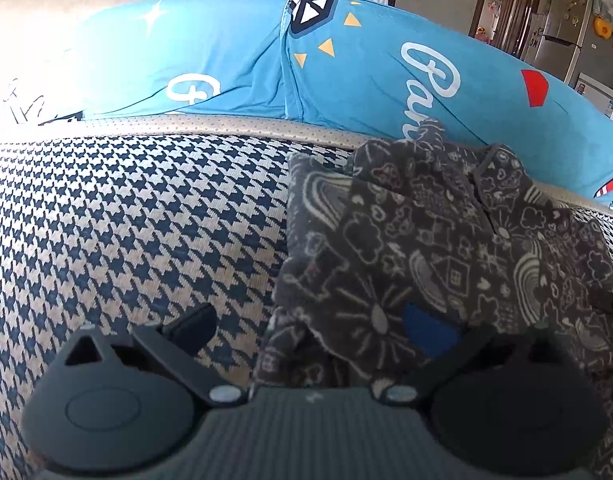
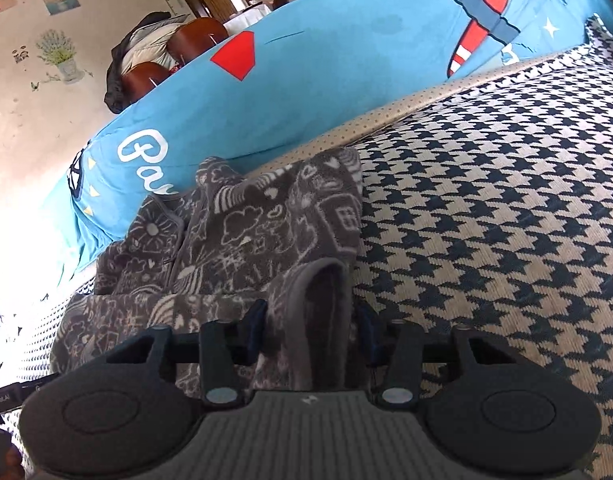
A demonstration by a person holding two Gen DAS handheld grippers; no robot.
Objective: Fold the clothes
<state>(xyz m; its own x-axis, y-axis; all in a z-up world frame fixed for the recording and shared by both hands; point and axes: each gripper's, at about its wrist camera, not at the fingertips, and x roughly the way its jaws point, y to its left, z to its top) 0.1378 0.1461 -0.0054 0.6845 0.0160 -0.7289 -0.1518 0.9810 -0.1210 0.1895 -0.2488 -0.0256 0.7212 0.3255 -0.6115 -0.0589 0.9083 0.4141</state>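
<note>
A dark grey garment [image 1: 426, 232] with a white doodle print lies rumpled on a houndstooth cushion [image 1: 126, 220]. In the left wrist view my left gripper [image 1: 312, 328] stands wide open at the garment's near left edge. Its left finger is over bare cushion, and cloth drapes over the blue pad of its right finger [image 1: 430, 332]. In the right wrist view my right gripper [image 2: 310, 330] is at the near right corner of the garment [image 2: 246, 232]. An upright fold of the cloth fills the gap between its fingers, which are shut on it.
A blue printed cover [image 1: 346, 80] [image 2: 326, 80] rises behind the cushion [image 2: 486, 200], close to the garment's far edge. Brown chairs [image 2: 194, 40] and a doorway [image 1: 510, 12] lie beyond. Bare houndstooth cushion spreads to the garment's left and right.
</note>
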